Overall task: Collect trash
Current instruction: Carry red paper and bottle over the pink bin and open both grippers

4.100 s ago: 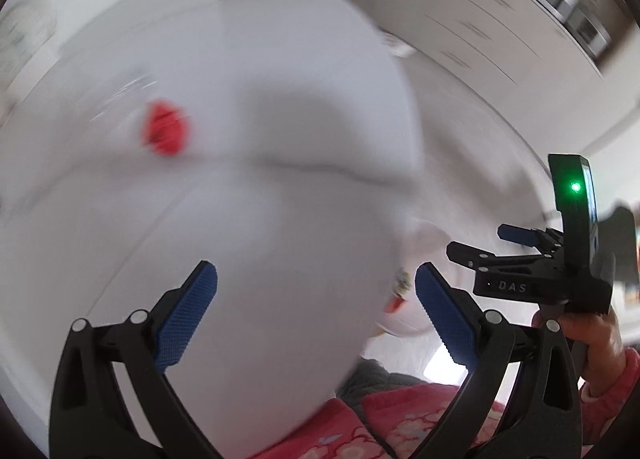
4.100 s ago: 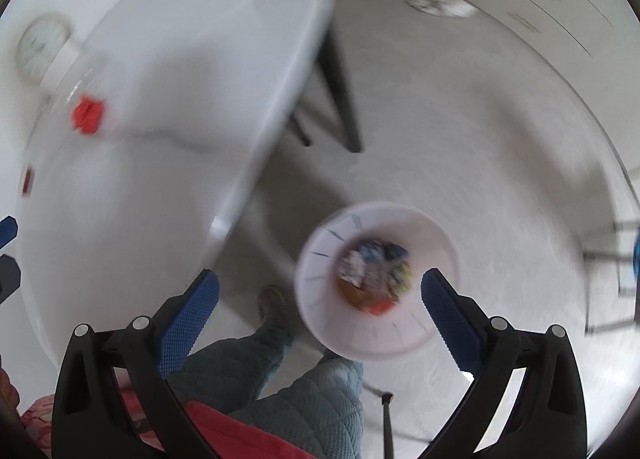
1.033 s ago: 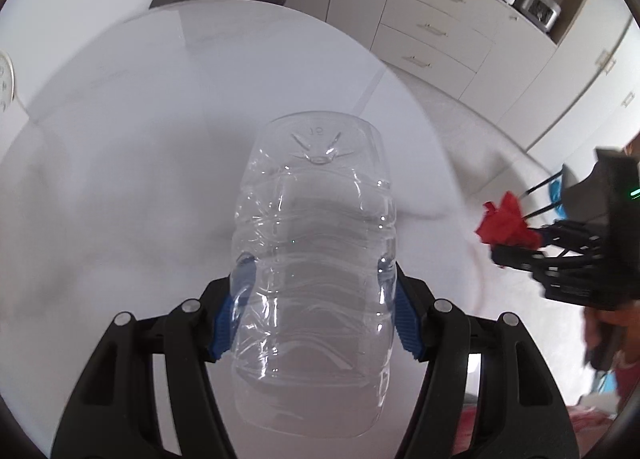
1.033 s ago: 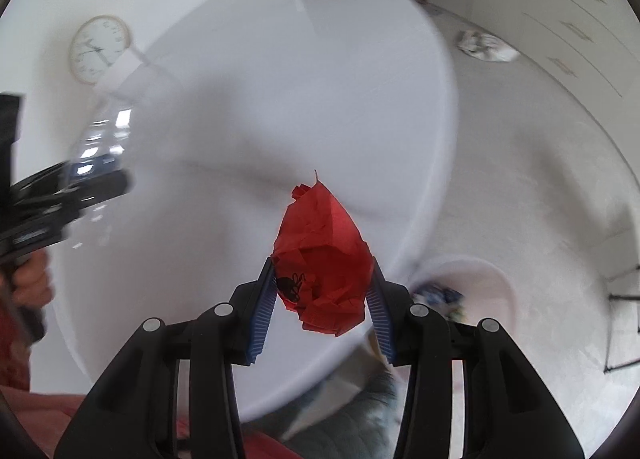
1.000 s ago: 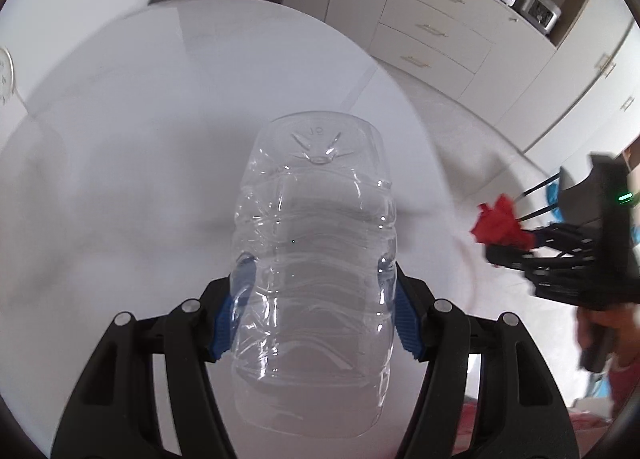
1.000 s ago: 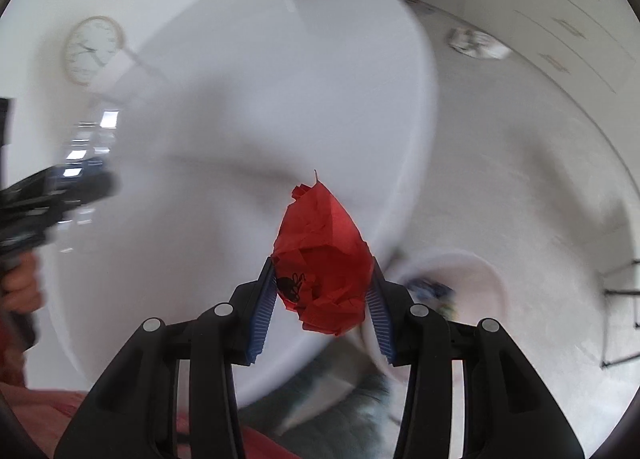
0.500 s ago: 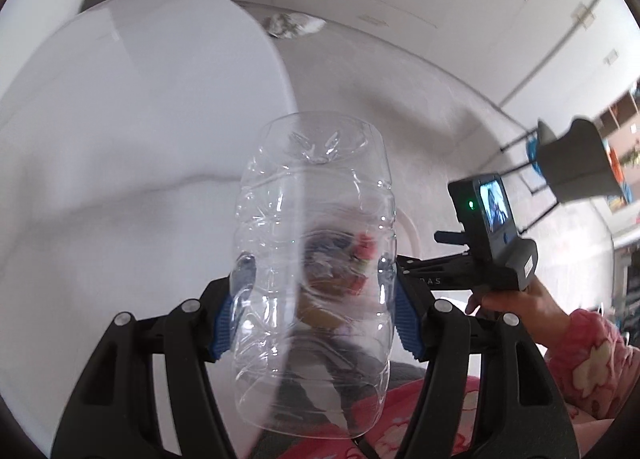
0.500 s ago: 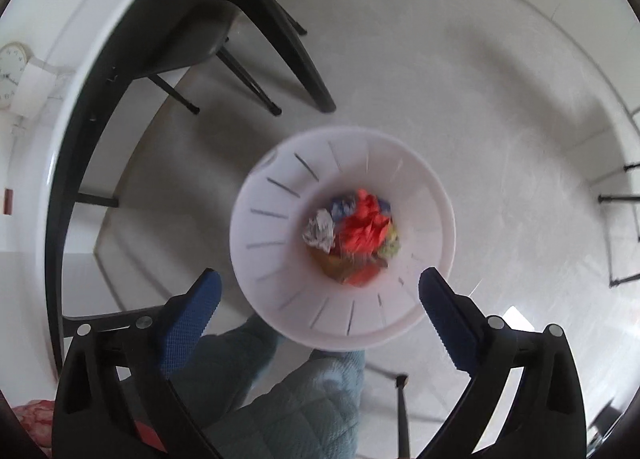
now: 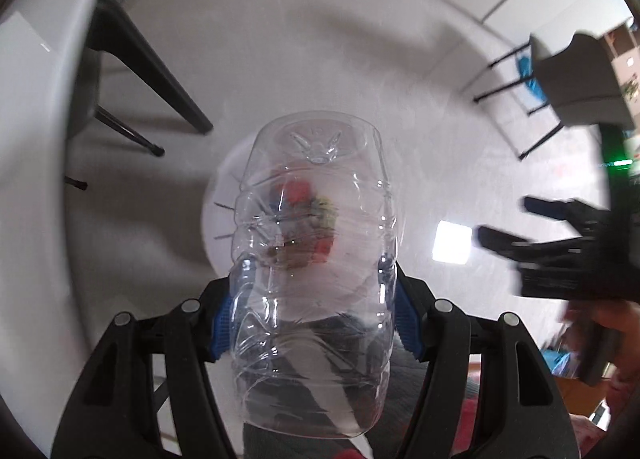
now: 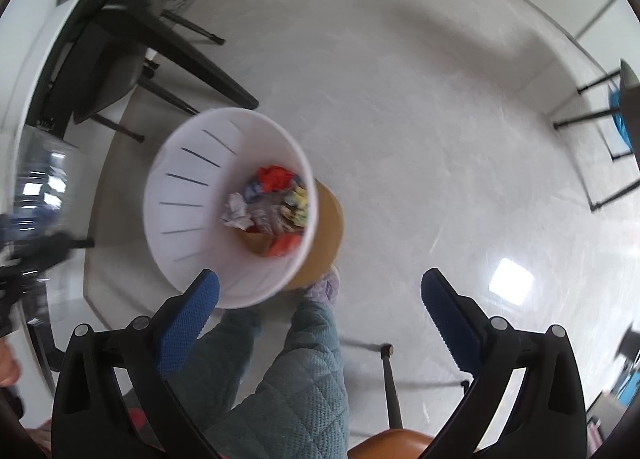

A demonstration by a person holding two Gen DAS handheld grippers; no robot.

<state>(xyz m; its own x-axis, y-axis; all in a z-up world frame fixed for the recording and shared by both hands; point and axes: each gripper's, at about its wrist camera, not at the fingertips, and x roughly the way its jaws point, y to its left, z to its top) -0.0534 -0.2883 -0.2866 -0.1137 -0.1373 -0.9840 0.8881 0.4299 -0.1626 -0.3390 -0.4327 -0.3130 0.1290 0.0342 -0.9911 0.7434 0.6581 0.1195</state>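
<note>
Left wrist: clear bottle (image 9: 314, 243) blurs bin (image 9: 218, 219) behind.

L gripper (image 9: 314, 311) clamped on clear plastic bottle (image 9: 314, 259), base pointing fwd. Thru bottle: white bin (image 9: 218, 215) w/ colored trash on floor. R gripper (image 9: 516, 229) at right edge, blurred. Black table legs (image 9: 156, 79) upper left.

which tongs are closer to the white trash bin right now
Left. The left tongs hold the clear bottle over the white trash bin; the open right tongs sit off to its side.
</note>
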